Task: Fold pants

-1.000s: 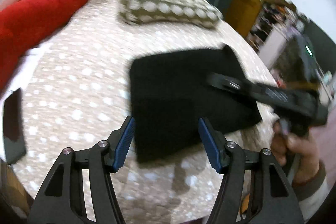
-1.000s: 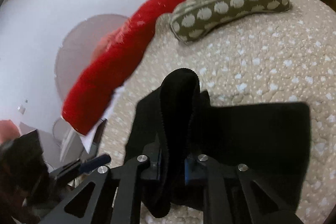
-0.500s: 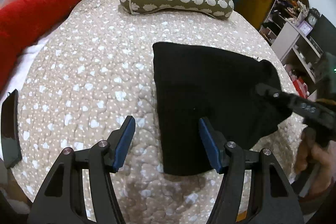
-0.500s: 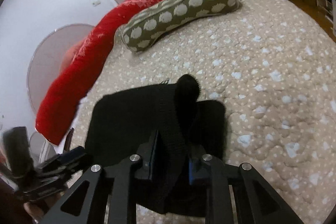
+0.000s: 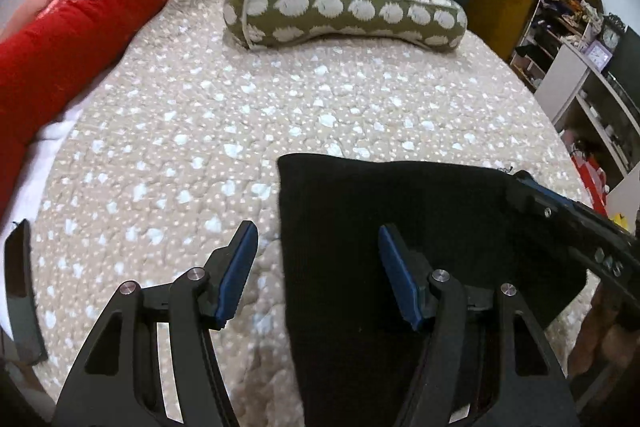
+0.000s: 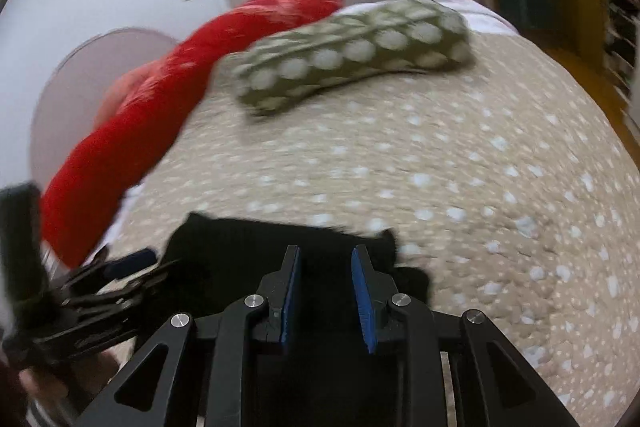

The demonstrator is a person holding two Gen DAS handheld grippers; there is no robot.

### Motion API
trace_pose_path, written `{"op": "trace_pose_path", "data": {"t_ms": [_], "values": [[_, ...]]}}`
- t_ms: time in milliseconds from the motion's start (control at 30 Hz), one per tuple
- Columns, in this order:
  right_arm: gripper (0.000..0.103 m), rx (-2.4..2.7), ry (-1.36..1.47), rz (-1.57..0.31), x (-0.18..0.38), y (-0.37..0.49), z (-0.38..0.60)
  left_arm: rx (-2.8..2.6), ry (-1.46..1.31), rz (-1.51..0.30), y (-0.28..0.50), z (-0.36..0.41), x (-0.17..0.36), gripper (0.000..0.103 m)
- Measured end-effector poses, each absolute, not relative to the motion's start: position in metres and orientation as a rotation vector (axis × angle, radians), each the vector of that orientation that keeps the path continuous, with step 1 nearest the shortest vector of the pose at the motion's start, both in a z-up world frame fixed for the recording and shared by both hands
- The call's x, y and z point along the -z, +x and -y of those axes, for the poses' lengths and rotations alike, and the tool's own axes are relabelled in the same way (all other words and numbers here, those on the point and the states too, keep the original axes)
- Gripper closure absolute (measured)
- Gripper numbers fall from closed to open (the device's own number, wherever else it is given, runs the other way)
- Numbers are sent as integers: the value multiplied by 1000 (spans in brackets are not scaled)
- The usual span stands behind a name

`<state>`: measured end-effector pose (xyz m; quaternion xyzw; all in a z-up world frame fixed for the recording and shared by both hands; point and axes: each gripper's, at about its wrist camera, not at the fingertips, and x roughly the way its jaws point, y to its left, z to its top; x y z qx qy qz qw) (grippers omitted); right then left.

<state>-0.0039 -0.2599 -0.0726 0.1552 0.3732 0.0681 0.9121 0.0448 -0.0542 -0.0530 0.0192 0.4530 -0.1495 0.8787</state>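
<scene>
The left hand-held gripper (image 5: 318,267) hangs nearest the lens with its blue-padded jaws spread wide and nothing between them, straddling the left edge of the folded black pants (image 5: 400,219), which lie flat on the near right part of the bed (image 5: 240,107). The right hand-held gripper (image 6: 326,291) sits low over the same dark cloth, its jaws parted with a clear gap and no fabric pinched between the pads; from the left wrist view it reaches in from the right, at the pants' far right corner. A dark flat object (image 5: 20,287) rests at the bed's left edge. Beyond the pants stretches the beige quilt dotted with white. Farther back an olive bolster pillow (image 5: 344,11) with pale spots lies across the bed, and a red blanket (image 5: 100,19) runs along its left side. Shelves (image 5: 580,67) stand at the far right.
</scene>
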Motion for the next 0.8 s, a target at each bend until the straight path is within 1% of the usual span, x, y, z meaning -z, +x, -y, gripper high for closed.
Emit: {"op": "trace_pose_path", "data": {"t_ms": [100,133,267,333,533,800], "values": [[80,-120,369,-809,93,5,275,303,25,-951,50,57,59,30],[80,-124,387,-806,98,6,279,302,17,-950,51,57,60,28],[80,-120,406,-810,94,3,283,301,0,-958,51,55,61,28],[79,-128,401,-801,82,-6,282,294,22,-946,47,56,57,28],[79,-204,284,-791,58,-38,251,284,18,-938,34,52,49,28],[76,-187,239,-808,65,-62,246,293,11,-921,12,53,42,28]]}}
